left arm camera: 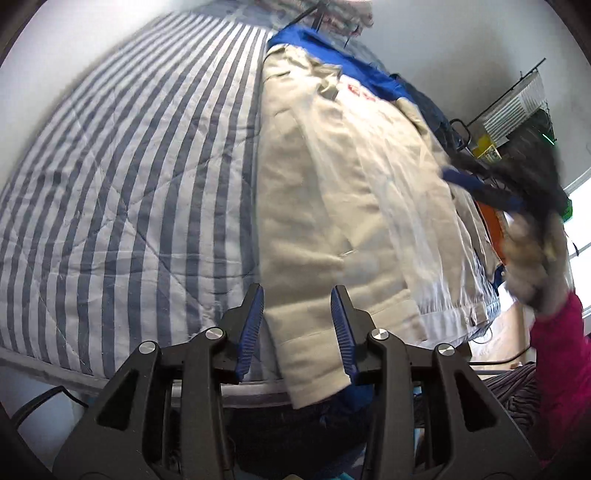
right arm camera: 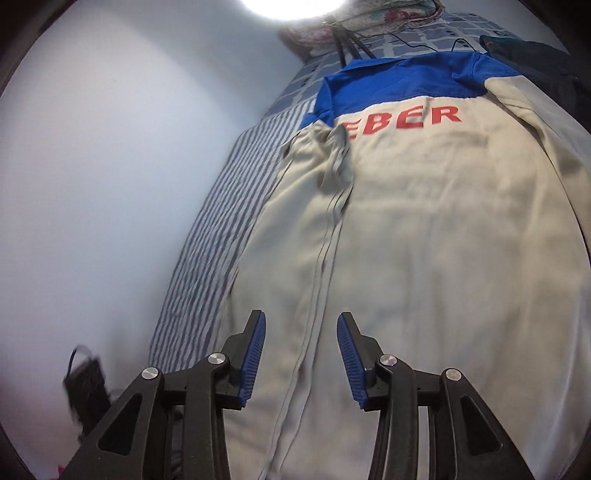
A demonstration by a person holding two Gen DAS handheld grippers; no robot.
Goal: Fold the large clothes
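A large cream jacket [left arm camera: 332, 184] with a blue yoke and red letters lies flat on a blue-and-white striped quilt [left arm camera: 129, 184]. Its hem corner hangs over the bed's near edge, between the jaws of my left gripper [left arm camera: 298, 291]. The jaws stand apart and the pads do not press the cloth. In the right wrist view the jacket [right arm camera: 424, 221] lies back up, with its left sleeve [right arm camera: 332, 166] folded in over the body. My right gripper [right arm camera: 301, 317] hovers open above the lower back, holding nothing. In the left wrist view it is a blurred shape [left arm camera: 491, 192] on a hand with a pink sleeve [left arm camera: 557, 350].
A floral pillow [right arm camera: 362, 18] and cables lie at the head of the bed. Dark clothing [right arm camera: 535, 62] sits beside the jacket's far shoulder. A white wall runs along the bed's left side, with a black box [right arm camera: 85, 380] on the floor. A wire rack [left arm camera: 517, 103] stands at right.
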